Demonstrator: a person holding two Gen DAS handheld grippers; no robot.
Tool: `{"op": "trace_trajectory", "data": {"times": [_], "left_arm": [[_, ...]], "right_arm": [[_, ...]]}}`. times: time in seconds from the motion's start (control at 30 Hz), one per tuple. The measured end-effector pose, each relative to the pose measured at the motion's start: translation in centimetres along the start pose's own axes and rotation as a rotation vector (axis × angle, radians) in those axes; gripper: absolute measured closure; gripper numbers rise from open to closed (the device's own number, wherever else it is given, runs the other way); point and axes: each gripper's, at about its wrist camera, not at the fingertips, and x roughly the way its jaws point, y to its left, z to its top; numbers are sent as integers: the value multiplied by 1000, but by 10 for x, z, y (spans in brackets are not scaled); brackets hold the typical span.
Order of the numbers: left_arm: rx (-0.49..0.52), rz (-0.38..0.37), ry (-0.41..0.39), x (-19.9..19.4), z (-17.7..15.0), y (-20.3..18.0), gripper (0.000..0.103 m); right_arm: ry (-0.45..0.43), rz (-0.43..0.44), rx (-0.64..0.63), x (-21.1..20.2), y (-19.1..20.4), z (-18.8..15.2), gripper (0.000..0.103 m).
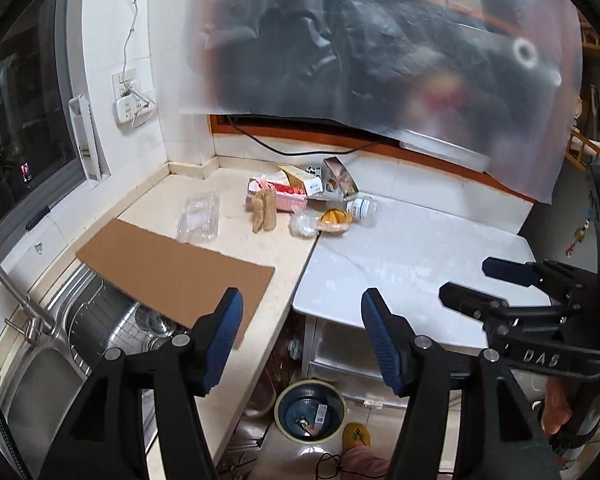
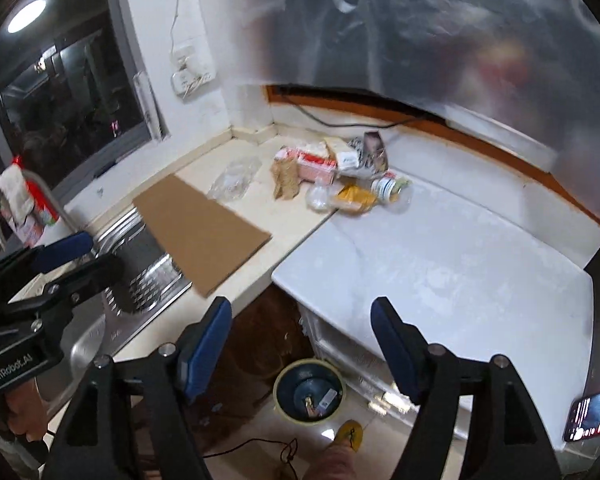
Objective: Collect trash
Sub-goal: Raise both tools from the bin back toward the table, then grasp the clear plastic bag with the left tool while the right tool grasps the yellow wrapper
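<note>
A kitchen corner holds a beige stone countertop [image 1: 236, 240] that meets a white marble-look table [image 1: 412, 264], under a dark window and a frosted plastic sheet [image 1: 380, 40]. The left gripper [image 1: 302, 308] hangs over the gap between them, jaws wide apart and empty. The right gripper [image 2: 300, 312] hovers beside it, also spread and holding nothing. Directly below both, on the floor, sits a round dark-blue bin with a cream rim [image 1: 310, 410], a few scraps inside. A flat brown cardboard sheet [image 1: 176, 272] overhangs the steel sink [image 1: 40, 376]. The trash lies well beyond: a clear plastic clamshell [image 1: 199, 218], a pink carton [image 1: 278, 194], an open printed box [image 1: 336, 180], a clear wrapper [image 1: 303, 224] and a toppled white jar [image 1: 362, 208].
</note>
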Motion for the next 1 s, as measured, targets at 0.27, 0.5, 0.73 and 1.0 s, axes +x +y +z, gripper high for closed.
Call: {"op": "trace_trajectory", "data": {"times": [0.27,0.5,0.73,1.0], "left_arm": [[-11,-4,12,53,43,-9,43],[10,30,30,117,90,-26,43],[11,81,111,202,121,-35,43],[-53,92,244,301,121,-17,43]], "right_arm": [[-58,-28,-76,22,-26,40,30],[-52,0,-101,64,-63,82,30],[-41,80,4,114,-124,114,30],[59,159,-25,198,-151,124,38]]}}
